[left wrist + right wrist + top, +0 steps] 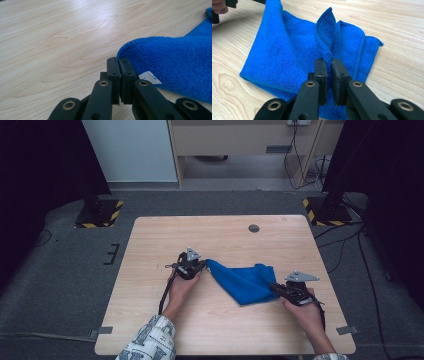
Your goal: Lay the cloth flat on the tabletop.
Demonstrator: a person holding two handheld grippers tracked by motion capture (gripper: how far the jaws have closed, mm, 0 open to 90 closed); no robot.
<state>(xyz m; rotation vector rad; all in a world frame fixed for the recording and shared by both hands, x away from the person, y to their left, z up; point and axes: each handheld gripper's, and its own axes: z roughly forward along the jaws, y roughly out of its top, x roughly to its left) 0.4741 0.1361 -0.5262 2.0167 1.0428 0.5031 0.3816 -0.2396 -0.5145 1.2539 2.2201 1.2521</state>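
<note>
What you can't make out around your tools

Your left gripper [119, 61] hides whether it pinches the blue cloth [175, 65]; the cloth runs off the frame's right edge, and its white tag's [150, 77] print beside the jaws is too small to read.

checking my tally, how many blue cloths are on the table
1: a blue cloth lying right of the table's middle, its corners pinched by the left gripper and the right gripper. No other shows.
</note>
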